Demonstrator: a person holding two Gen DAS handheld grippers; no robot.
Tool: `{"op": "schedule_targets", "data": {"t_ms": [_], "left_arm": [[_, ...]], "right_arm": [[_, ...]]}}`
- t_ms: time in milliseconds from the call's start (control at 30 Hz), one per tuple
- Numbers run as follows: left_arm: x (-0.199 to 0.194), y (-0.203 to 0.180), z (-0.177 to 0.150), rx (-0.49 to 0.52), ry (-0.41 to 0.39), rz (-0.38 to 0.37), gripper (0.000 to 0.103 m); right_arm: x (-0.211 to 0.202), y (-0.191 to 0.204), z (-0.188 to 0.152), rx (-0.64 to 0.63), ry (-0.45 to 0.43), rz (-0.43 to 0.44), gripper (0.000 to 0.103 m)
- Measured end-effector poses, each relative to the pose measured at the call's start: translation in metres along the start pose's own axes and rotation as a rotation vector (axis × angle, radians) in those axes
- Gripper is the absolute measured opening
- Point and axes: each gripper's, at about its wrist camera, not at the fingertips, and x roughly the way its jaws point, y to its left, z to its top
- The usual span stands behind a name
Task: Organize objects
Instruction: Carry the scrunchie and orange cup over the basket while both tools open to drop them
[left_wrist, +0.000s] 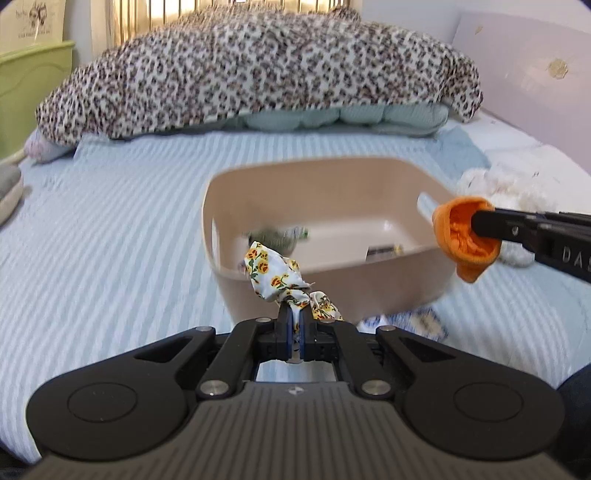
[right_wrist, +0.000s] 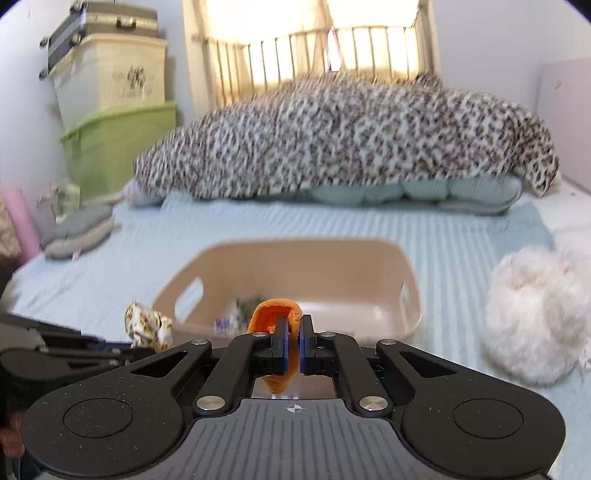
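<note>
My left claw (left_wrist: 294, 314) clamped on floral cloth (left_wrist: 275, 275), right claw (right_wrist: 293, 334) on orange cloth (right_wrist: 273, 314); both short of beige bin (left_wrist: 369, 273) on bed. Risk: thin pinch slips, cloth lands outside rim.

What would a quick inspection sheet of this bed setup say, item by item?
Surface: bed sheet, pale blue, striped.
Job's things: beige bin with small items inside; floral cloth; orange cloth.
Clutter: white fluffy toy; grey cushion.
Grippers: left gripper shut on the floral cloth; right gripper shut on the orange cloth.
Cables: nothing seen.
Surroundings: leopard-print blanket, green storage box, window bars.
</note>
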Motion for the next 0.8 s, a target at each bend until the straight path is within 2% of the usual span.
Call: {"op": "schedule_targets", "data": {"t_ms": [200, 400, 633, 733, 800], "left_arm": [[0.010, -0.004, 0.031, 0.001, -0.047, 0.025, 0.004], [0.037, -0.009, 0.065, 0.008, -0.078, 0.065, 0.004], [0.095, -0.012, 0.075, 0.015, 0.005, 0.115, 0.004], [0.117, -0.012, 0.066, 0.019, 0.067, 0.141, 0.004], [0.127, -0.012, 0.060, 0.010, 0.102, 0.132, 0.004]], "right_arm": [[0.002, -0.014, 0.031, 0.014, -0.084, -0.036, 0.004], [0.029, -0.027, 0.046, 0.020, -0.103, -0.083, 0.004], [0.079, -0.034, 0.044, -0.010, -0.020, -0.127, 0.004], [0.103, -0.034, 0.038, -0.034, 0.054, -0.133, 0.004], [0.118, -0.035, 0.032, -0.045, 0.109, -0.131, 0.005]]}}
